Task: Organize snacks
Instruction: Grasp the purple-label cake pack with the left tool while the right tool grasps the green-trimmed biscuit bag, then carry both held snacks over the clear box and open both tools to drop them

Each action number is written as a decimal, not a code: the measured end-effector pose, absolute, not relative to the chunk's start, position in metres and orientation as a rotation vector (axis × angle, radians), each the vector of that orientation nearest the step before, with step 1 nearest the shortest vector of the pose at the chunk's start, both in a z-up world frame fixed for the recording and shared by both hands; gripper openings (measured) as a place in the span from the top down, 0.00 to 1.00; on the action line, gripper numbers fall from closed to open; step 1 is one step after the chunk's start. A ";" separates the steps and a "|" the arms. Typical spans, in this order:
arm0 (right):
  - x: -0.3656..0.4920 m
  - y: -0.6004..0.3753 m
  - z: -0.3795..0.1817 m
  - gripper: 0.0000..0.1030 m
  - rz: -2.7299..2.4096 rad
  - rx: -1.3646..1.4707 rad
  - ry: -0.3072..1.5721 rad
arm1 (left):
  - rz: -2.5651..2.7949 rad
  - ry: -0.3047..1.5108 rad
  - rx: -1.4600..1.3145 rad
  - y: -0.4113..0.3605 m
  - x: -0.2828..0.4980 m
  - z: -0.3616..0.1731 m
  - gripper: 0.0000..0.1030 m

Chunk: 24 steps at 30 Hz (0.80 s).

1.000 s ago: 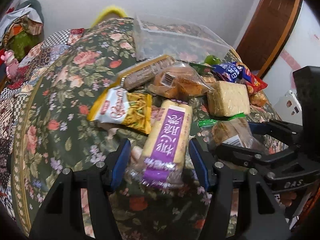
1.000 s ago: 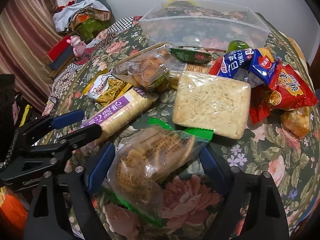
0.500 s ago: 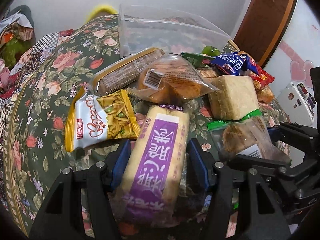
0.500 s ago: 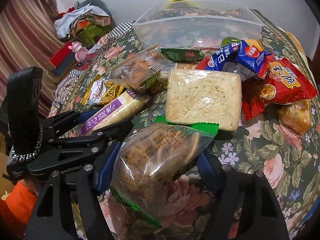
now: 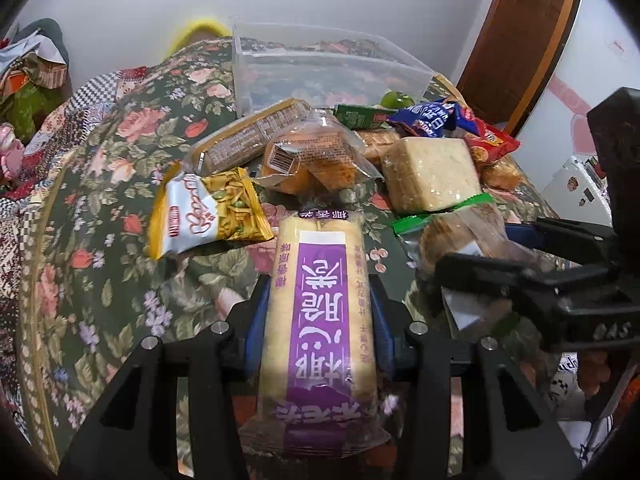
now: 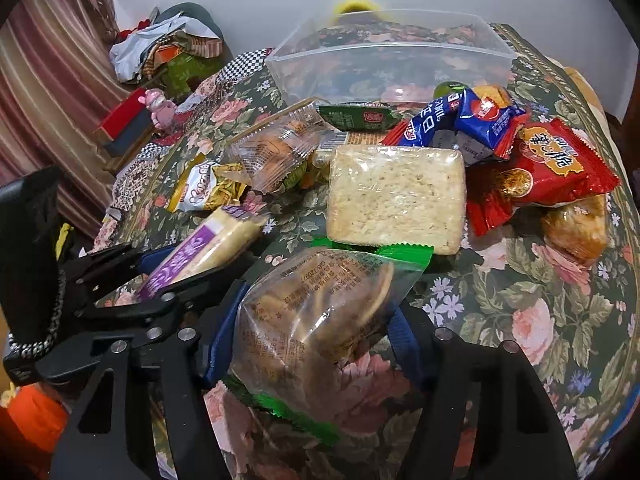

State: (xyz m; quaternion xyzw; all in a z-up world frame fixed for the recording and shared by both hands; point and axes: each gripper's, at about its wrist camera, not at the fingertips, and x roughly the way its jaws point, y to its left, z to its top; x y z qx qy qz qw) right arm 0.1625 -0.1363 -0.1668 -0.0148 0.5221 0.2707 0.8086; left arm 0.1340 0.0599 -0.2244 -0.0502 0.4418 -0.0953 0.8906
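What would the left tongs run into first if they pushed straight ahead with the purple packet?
Most likely the clear-wrapped pastry, right beyond the far end of the purple packet that the left tongs hold. Depth is hard to judge here.

1. A floral cloth covered the table.
2. A clear plastic bin stood toward the far edge.
3. Before the bin lay a yellow chip bag, a pale square cracker block and a red snack pouch, all resting on the cloth.
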 end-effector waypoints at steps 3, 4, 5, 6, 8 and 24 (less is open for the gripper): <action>0.161 -0.137 -0.161 0.44 0.584 -0.020 1.104 | -0.186 0.892 -0.103 0.061 0.126 -0.213 0.56; 0.160 -0.137 -0.160 0.44 0.586 -0.016 1.100 | -0.184 0.886 -0.104 0.062 0.124 -0.210 0.56; 0.159 -0.137 -0.159 0.45 0.588 -0.014 1.096 | -0.180 0.877 -0.105 0.062 0.122 -0.206 0.56; 0.158 -0.137 -0.157 0.46 0.590 -0.015 1.089 | -0.177 0.865 -0.106 0.062 0.119 -0.202 0.56; 0.155 -0.136 -0.151 0.46 0.588 -0.020 1.065 | -0.173 0.842 -0.106 0.062 0.116 -0.192 0.56; 0.175 -0.157 -0.096 0.47 0.537 -0.025 0.858 | -0.102 0.688 -0.142 0.067 0.131 -0.137 0.56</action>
